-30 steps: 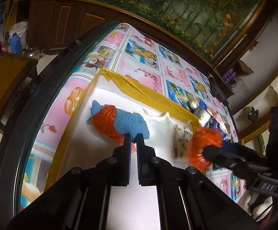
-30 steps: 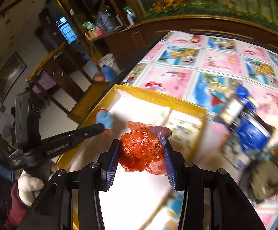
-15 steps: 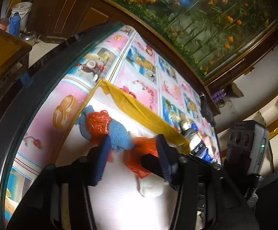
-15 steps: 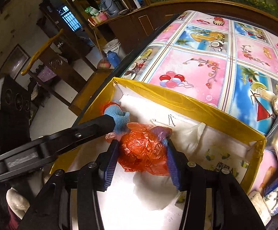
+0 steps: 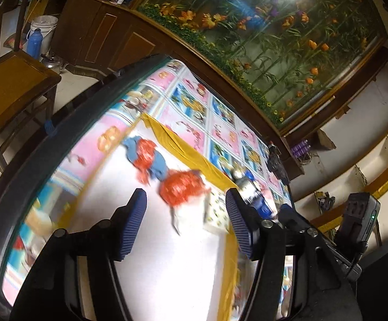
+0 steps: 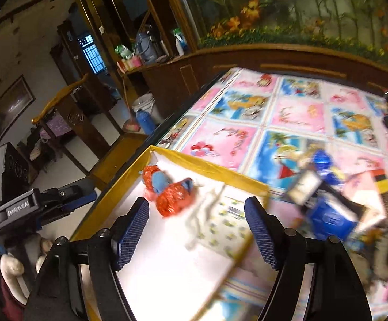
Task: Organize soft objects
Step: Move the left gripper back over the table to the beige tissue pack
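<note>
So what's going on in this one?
A person is sorting soft bundles into a yellow-edged box on the table. Two red-wrapped blue cloth bundles, one by the far corner and one beside it, lie inside. Both the left gripper and the right gripper have just been opening, with nothing between their jaws.

A white bucket [image 5: 44, 28] stands beside a blue flask [image 5: 34, 40] (near a wooden chair [image 5: 12, 85]).
</note>
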The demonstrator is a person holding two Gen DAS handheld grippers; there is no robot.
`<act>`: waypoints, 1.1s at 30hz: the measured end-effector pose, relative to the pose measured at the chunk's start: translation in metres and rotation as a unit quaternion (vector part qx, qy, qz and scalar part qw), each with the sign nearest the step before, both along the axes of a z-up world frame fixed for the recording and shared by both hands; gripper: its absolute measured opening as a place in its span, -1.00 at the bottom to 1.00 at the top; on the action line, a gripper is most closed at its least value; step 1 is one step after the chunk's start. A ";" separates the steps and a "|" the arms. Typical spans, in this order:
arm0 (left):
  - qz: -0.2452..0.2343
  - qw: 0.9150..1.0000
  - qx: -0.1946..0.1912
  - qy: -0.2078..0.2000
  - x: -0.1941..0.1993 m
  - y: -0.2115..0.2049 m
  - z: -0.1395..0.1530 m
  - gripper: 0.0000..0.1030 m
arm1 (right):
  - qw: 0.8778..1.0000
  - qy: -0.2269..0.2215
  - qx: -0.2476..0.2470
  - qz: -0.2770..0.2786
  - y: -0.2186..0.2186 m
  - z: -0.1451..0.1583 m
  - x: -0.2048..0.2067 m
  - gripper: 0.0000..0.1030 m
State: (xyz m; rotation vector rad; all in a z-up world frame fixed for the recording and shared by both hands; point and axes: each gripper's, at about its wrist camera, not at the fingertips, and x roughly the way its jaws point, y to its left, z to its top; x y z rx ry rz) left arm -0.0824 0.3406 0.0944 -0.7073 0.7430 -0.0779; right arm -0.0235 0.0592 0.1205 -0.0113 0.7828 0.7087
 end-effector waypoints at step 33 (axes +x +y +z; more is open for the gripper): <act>-0.186 0.967 0.163 0.067 0.025 -0.241 -0.043 0.30 | 0.970 0.019 0.078 -0.230 -0.276 -0.046 -0.014 0.79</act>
